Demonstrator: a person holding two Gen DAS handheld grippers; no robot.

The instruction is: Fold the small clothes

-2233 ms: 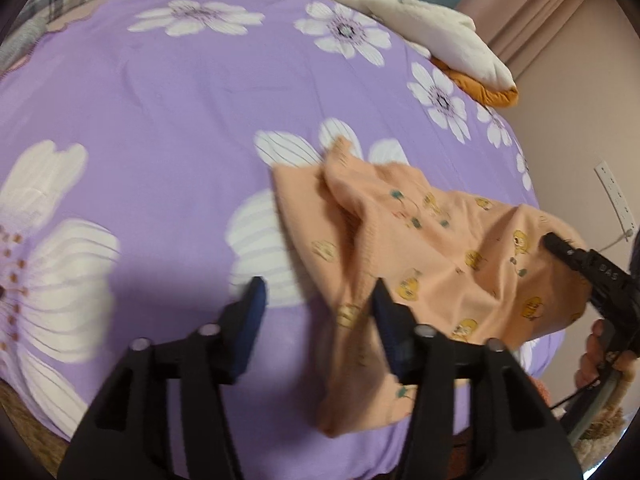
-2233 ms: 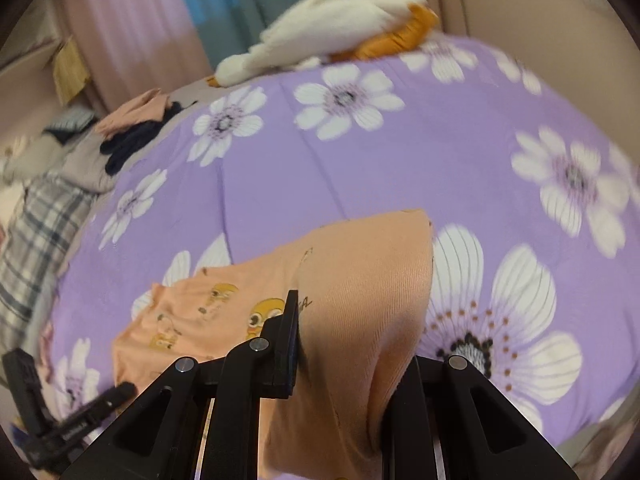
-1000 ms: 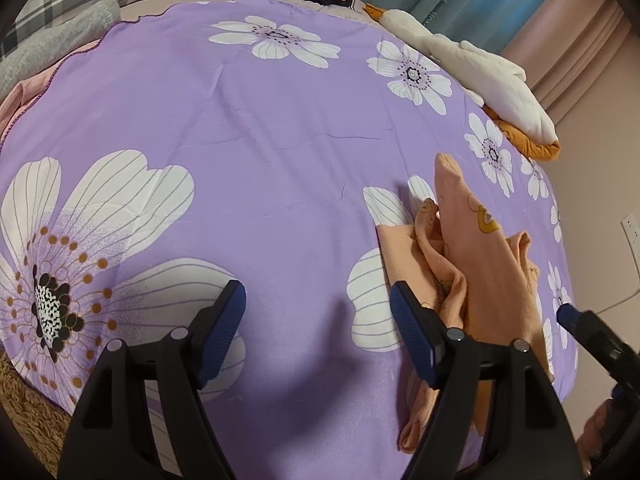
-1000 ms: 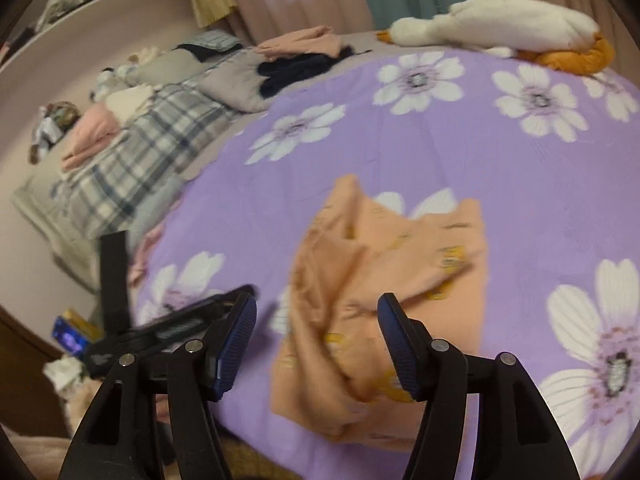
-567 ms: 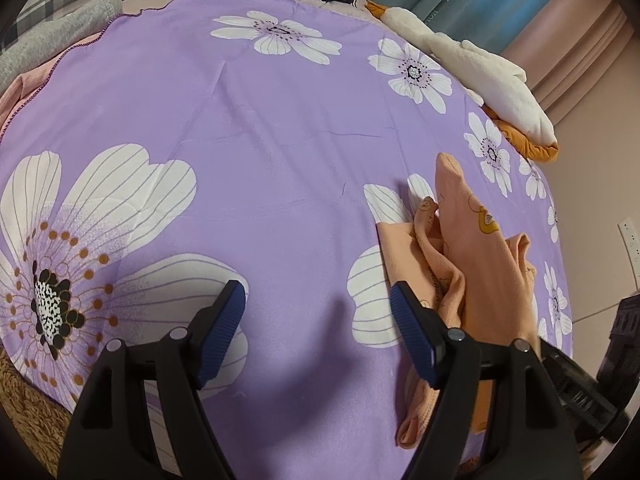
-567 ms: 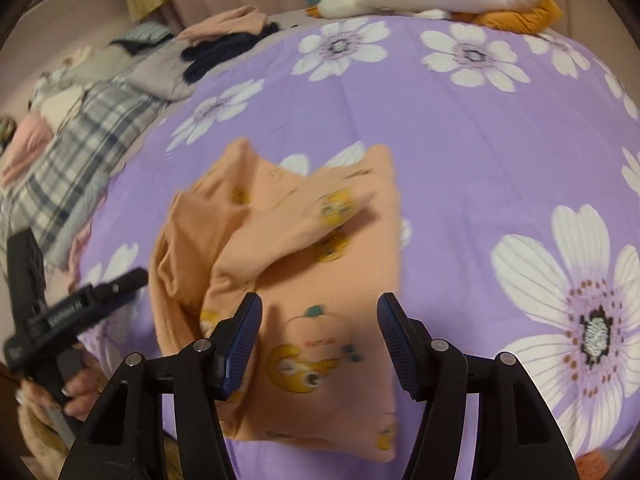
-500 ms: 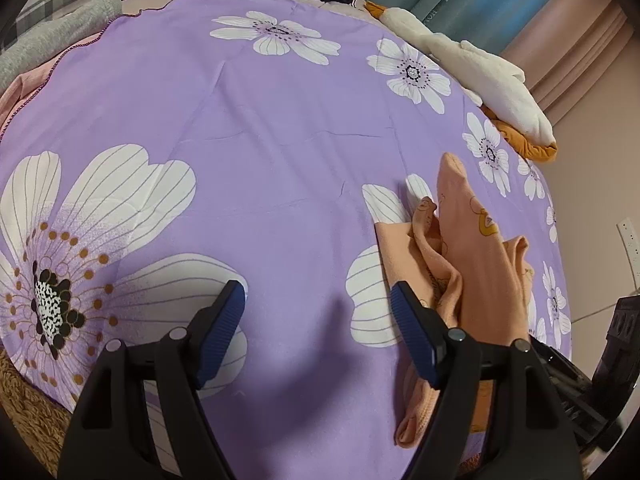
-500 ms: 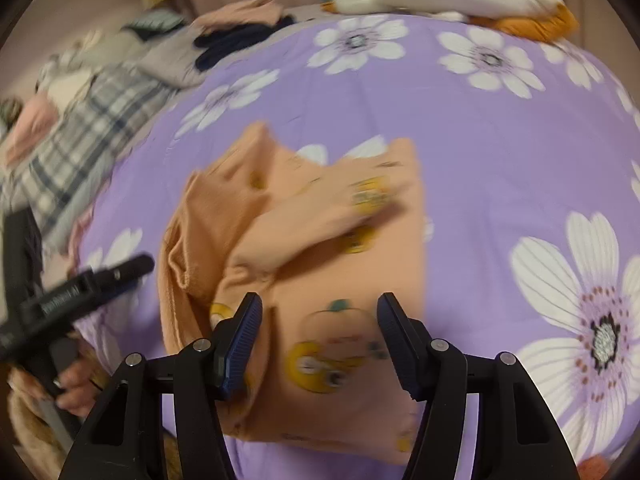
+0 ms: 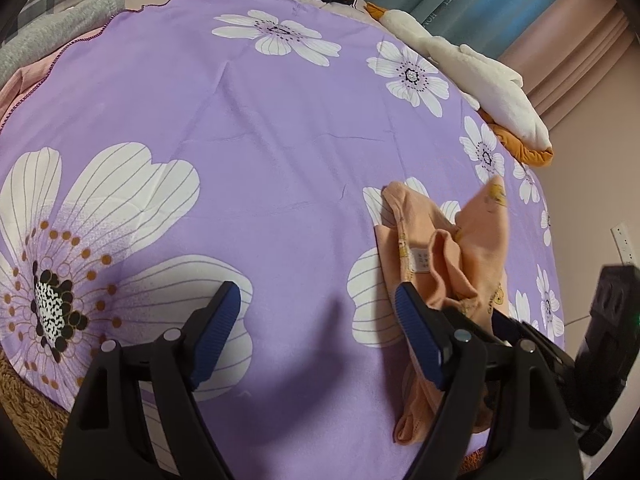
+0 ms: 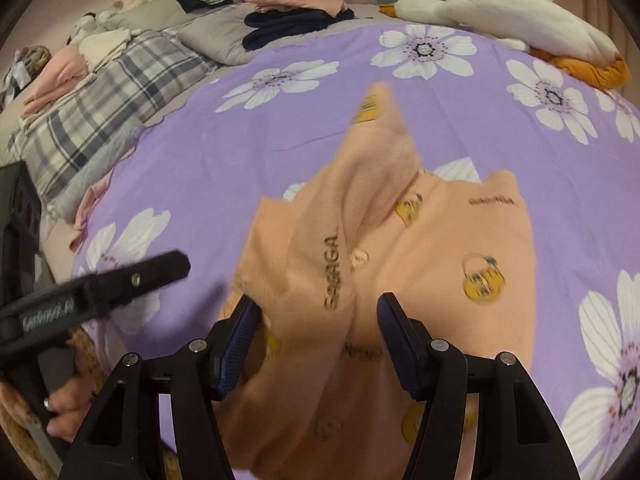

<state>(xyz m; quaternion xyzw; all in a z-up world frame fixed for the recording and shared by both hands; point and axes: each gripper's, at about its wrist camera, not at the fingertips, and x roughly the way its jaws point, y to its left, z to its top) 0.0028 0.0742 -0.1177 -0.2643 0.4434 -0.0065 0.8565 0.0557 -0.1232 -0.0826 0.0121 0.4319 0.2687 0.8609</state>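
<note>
Crumpled peach cotton garment with yellow cartoon prints (image 10: 420, 248) lay near the front edge of the purple flower-print bedspread (image 9: 240, 120). Left gripper (image 9: 316, 320): jaws opening, nothing between them, bare bedspread below. Right gripper (image 10: 318, 336): jaws spread over the garment, pads not pressing it

Bedroom, dim warm light.
Bed under purple floral sheet (image 9: 248, 128), plaid blanket (image 10: 96, 120) beside it; teal and pink curtains (image 9: 516, 12) behind, beige wall with outlet (image 9: 622, 243).
</note>
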